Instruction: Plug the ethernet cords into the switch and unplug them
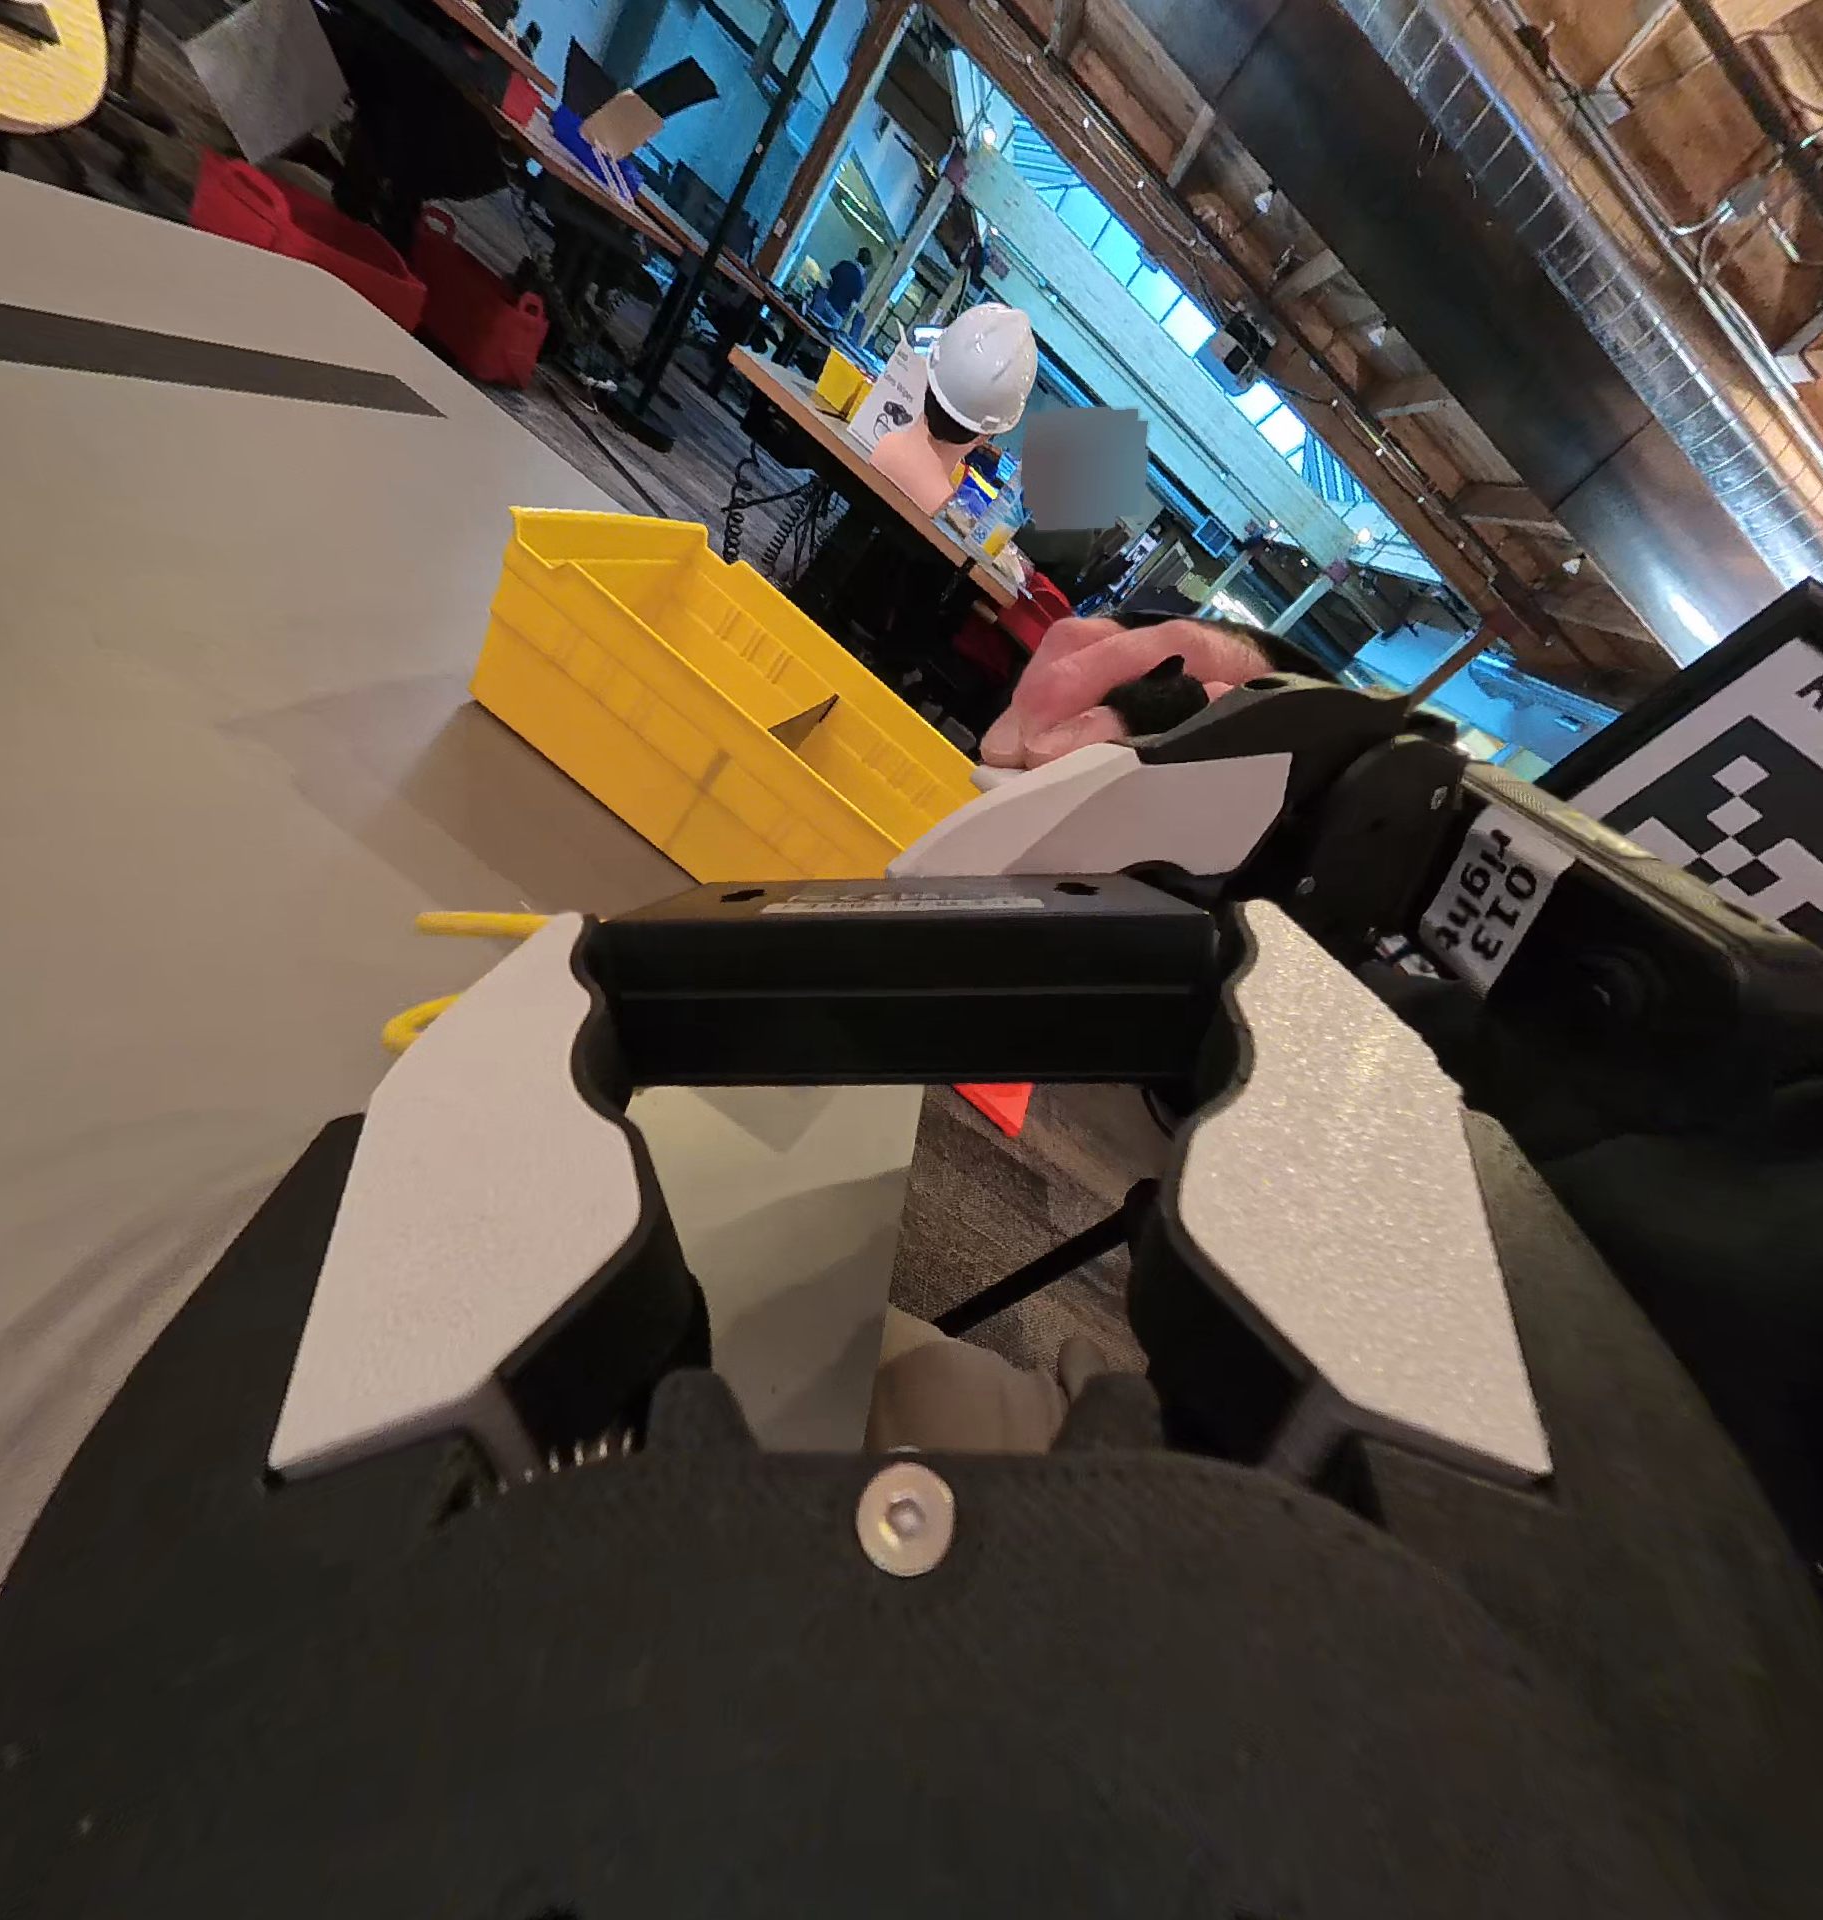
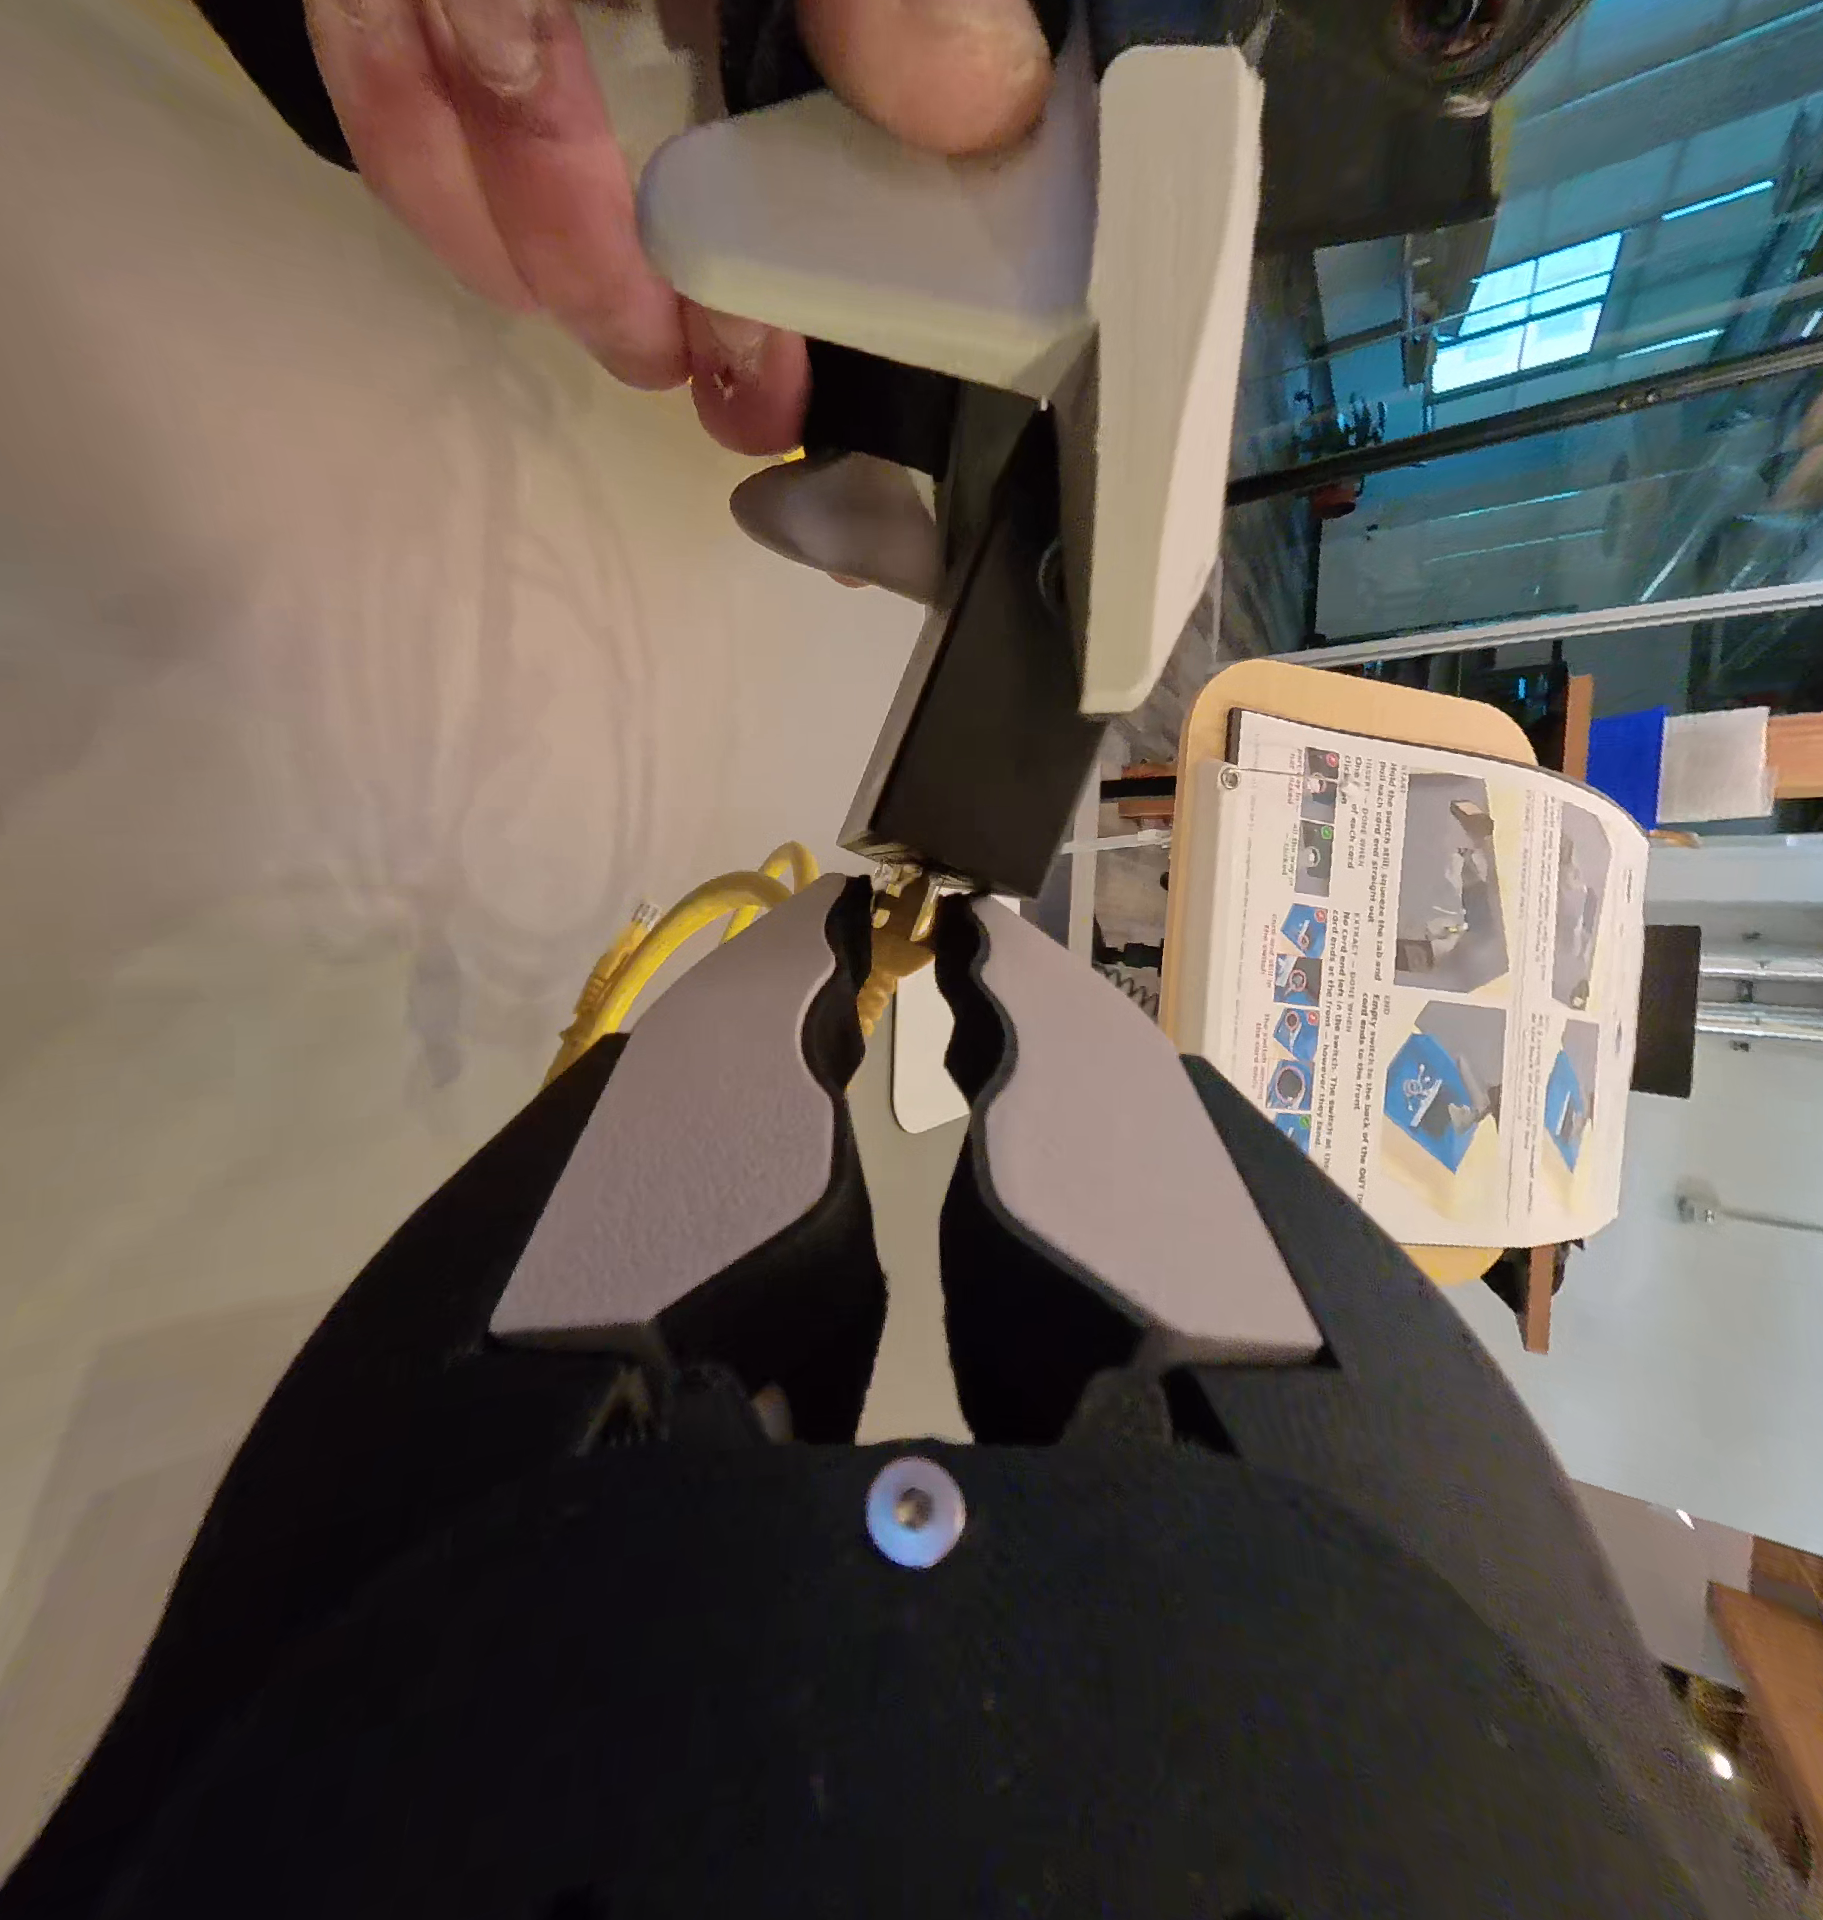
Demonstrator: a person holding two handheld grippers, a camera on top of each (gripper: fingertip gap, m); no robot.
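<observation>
My left gripper point(image 1: 902, 997) is shut on the black switch point(image 1: 902, 987), gripping its two ends and holding it off the grey table point(image 1: 211, 727). In the right wrist view the switch point(image 2: 974, 717) hangs from the left gripper's white fingers point(image 2: 1161, 384), port face toward me. My right gripper point(image 2: 905, 920) is shut on the plug of a yellow ethernet cord point(image 2: 891, 935), its tip right at a port; whether it is seated I cannot tell. More yellow cord point(image 2: 668, 956) lies looped on the table, also seen in the left wrist view point(image 1: 419, 1023). The right gripper point(image 1: 1094, 810) shows behind the switch.
A yellow plastic bin point(image 1: 699, 707) stands on the table beyond the switch. A person's hand point(image 2: 574, 156) holds the left gripper. An instruction sheet on a wooden board point(image 2: 1406, 977) stands off the table's edge. Workbenches and red bins point(image 1: 367, 260) fill the room behind. The tips of both grippers are at nearly the same place.
</observation>
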